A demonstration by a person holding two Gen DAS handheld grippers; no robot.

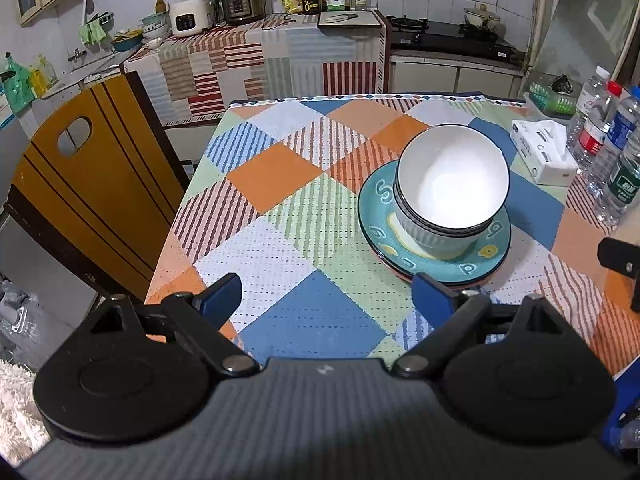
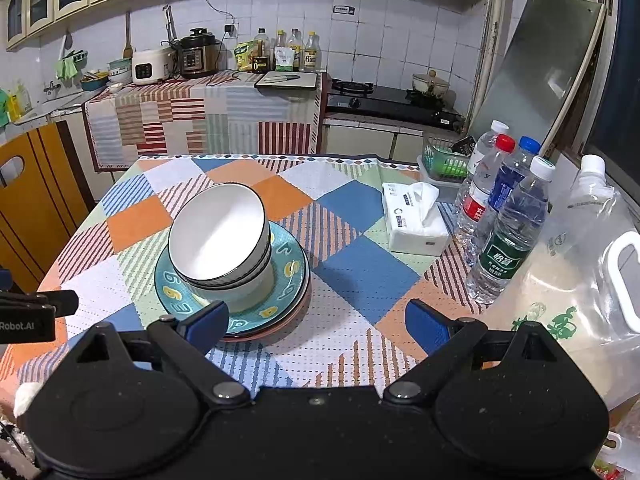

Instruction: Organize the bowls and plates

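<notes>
White ribbed bowls point(image 1: 450, 188) sit nested in a stack, the top one tilted, on a teal plate point(image 1: 376, 216) with letter marks. That plate lies on other plates, one with a pink rim. The stack also shows in the right wrist view: bowls point(image 2: 220, 240), teal plate point(image 2: 288, 280). My left gripper point(image 1: 326, 292) is open and empty, hovering just short of the stack, which lies ahead to its right. My right gripper point(image 2: 316, 320) is open and empty; its left finger point(image 2: 208, 320) overlaps the plate's near rim in the view.
The checked tablecloth point(image 2: 360, 264) covers the table. A tissue pack point(image 2: 416, 216), several water bottles point(image 2: 508, 236), a green basket point(image 2: 444, 160) and a large plastic jug point(image 2: 580, 272) stand at the right. A yellow chair point(image 1: 92, 184) stands at the left. The kitchen counter is behind.
</notes>
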